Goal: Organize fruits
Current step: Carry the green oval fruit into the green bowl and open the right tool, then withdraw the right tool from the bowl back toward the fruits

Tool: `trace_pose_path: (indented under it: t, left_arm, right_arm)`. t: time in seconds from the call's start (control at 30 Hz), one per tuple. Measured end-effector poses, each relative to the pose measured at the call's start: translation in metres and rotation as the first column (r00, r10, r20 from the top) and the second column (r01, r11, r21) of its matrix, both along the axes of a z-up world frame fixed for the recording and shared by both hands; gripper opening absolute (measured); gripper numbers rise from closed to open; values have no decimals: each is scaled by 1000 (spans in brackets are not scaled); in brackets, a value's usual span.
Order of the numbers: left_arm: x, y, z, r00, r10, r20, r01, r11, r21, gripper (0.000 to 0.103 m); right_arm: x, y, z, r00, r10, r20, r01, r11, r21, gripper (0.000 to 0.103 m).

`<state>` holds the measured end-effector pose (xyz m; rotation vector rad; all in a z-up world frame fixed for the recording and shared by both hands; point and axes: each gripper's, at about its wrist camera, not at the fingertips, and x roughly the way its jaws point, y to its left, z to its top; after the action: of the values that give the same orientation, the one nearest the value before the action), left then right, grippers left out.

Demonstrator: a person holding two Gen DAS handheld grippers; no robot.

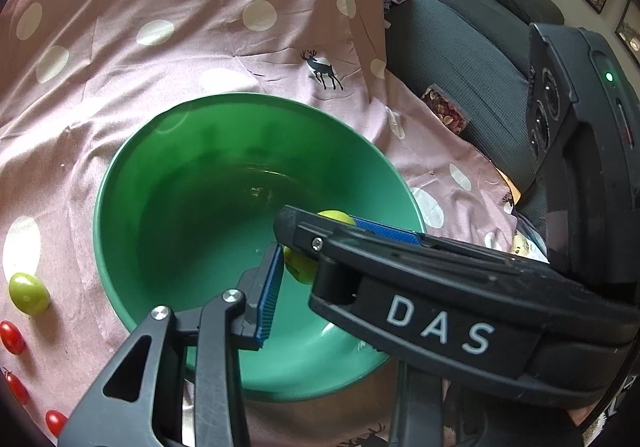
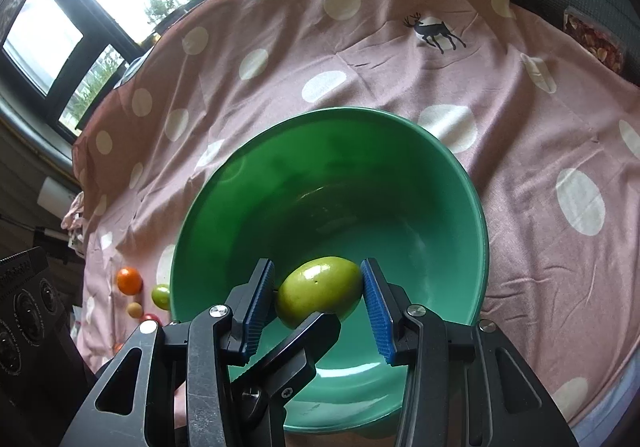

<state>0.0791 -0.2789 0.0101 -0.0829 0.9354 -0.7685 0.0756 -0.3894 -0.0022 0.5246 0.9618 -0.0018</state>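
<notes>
Right claw (image 2: 318, 299): you hold the green fruit (image 2: 318, 297) between its pads over the green bowl (image 2: 460, 175).
Left claw (image 1: 310, 247): in the same bowl, apart, pads just beside the fruit; grip unclear.
Risk: claws may collide; fruit could bounce out.
Count: one bowl; outside on the tablecloth (image 2: 520, 95), one orange, one green, several small red.

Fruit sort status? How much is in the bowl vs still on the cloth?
Done: nothing visibly resting in the green bowl yet. In hand: the right gripper has a green fruit between its pads over the bowl, not yet dropped. Left: a second green fruit, red tomatoes, an orange fruit and a small tan one remain on the cloth.
</notes>
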Motion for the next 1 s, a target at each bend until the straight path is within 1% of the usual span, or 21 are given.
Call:
trace_pose_path:
  t: [0.03,0.07,0.1,0.17,0.2,0.23,0.27,0.33,0.4,0.43,0.47,0.5,0.63,0.67,0.7,0.77,0.83,0.9,0.97,1.0]
  left_arm:
    - [0,1,1,1000,3,1,-3,1000,-5,36]
    - [-1,3,1,1000,12,2,-12,1000,-7,38]
    - [-1,5,2,1000,24,4,-24,1000,-6,43]
    - [-5,12,7,999,44,24,-44,999,-6,48]
    - [-7,16,11,998,50,37,-50,999,-7,53]
    - [-10,20,14,997,55,51,-55,998,-8,55]
    - [-13,25,19,996,60,65,-60,998,-14,59]
    - [-19,38,29,994,75,85,-71,997,-43,63]
    - [-25,54,39,988,108,106,-102,993,-57,70]
    - [-29,62,43,985,129,118,-123,991,-60,71]
    - [-33,71,47,978,162,134,-155,986,-65,72]
    - [-37,79,51,970,192,150,-183,981,-67,73]
    - [-50,116,58,946,275,170,-268,961,-63,75]
    - [-52,127,59,937,304,170,-298,953,-58,76]
    - [-55,138,60,926,335,174,-331,942,-49,80]
    - [-59,161,61,899,394,191,-395,918,-35,84]
    - [-63,183,61,875,436,210,-443,896,-14,84]
    - [-65,204,57,854,476,210,-488,873,8,84]
    - [-65,227,50,831,518,205,-531,847,13,86]
    - [-65,238,46,813,544,206,-559,829,16,87]
  right_arm:
    - [1,0,0,1000,0,-5,0,1000,-4,51]
    - [1,1,1,1000,3,-3,-3,1000,0,58]
    - [1,1,2,1000,9,10,-9,1000,4,61]
    - [-2,4,8,999,11,31,-10,1000,-9,64]
    - [-3,4,11,999,5,42,-5,1000,-18,67]
    - [-5,5,13,999,1,54,1,1000,-25,72]
    - [-6,5,16,998,-1,70,4,999,-33,74]
    - [-9,6,21,996,-6,93,10,999,-44,74]
    - [-11,8,26,993,-11,119,18,998,-57,73]
    - [-12,8,28,991,-15,134,23,998,-59,74]
    - [-13,9,31,989,-15,149,24,998,-57,78]
    - [-14,10,33,987,-14,160,23,998,-57,80]
    - [-16,21,41,982,-1,190,17,996,-86,81]
    - [-16,24,42,980,6,197,11,996,-87,81]
    - [-16,28,44,979,16,203,2,996,-86,81]
    - [-17,37,47,978,37,206,-15,994,-105,81]
    - [-19,50,51,975,56,214,-23,988,-155,86]
    - [-20,64,53,971,86,222,-41,979,-199,86]
    - [-19,78,54,967,122,223,-74,974,-215,86]
    - [-19,85,54,964,140,225,-90,972,-218,86]
